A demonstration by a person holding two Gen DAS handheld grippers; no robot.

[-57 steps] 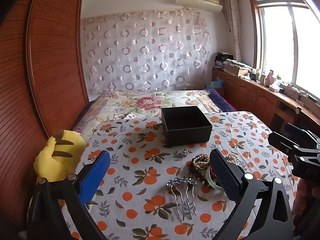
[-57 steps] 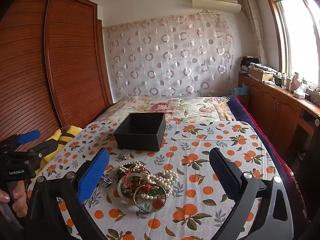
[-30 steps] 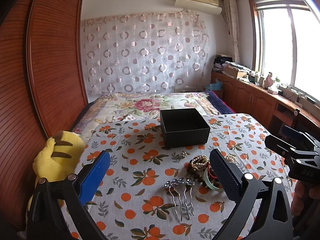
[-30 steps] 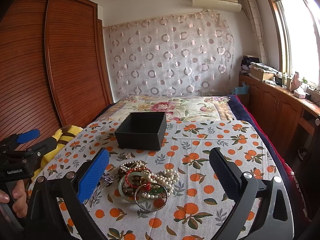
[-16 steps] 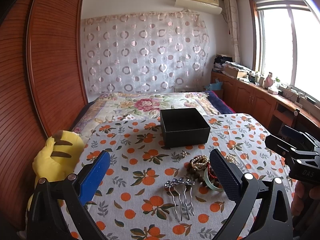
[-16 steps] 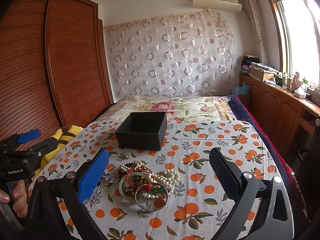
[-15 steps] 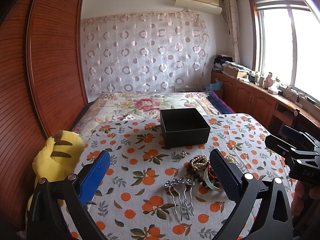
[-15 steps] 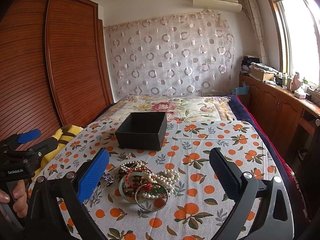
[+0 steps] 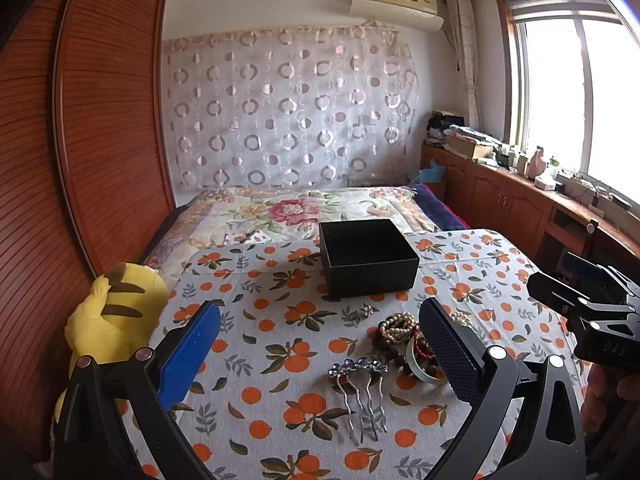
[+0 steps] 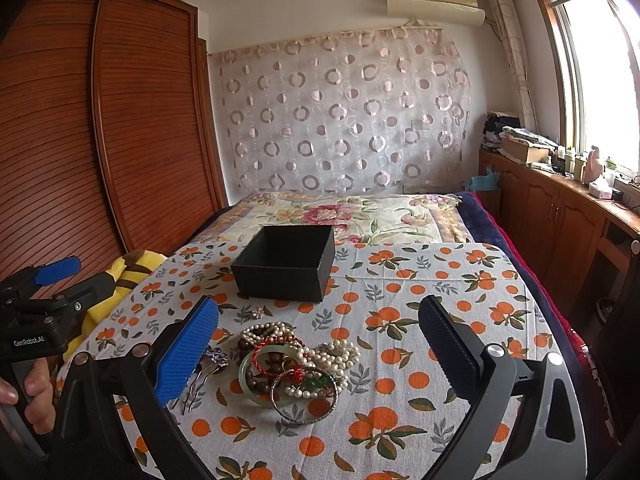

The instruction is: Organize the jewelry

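An empty black box (image 9: 368, 258) (image 10: 285, 262) stands open on the orange-print tablecloth (image 9: 256, 320) (image 10: 420, 300). In front of it lies a heap of jewelry (image 10: 292, 364) (image 9: 404, 344): pearl strands, dark wooden beads, a jade bangle, a red cord bracelet and a metal bangle. A silver hair comb (image 9: 360, 392) lies left of the heap, half hidden behind a finger in the right wrist view. A small brooch (image 9: 364, 311) (image 10: 258, 312) rests between heap and box. My left gripper (image 9: 320, 350) hovers open before the comb. My right gripper (image 10: 320, 344) hovers open over the heap. Both are empty.
A yellow striped plush toy (image 9: 108, 320) (image 10: 128, 276) sits at the table's left edge. A flowered bed (image 9: 296, 212) lies beyond the table, wooden wardrobe doors (image 9: 100, 140) at left, low cabinets (image 10: 560, 220) under the window at right. A hand (image 10: 36, 396) holds the left gripper's handle.
Both grippers have stayed open and nearly still; the views drifted only slightly over the two seconds. Nothing on the table has moved.
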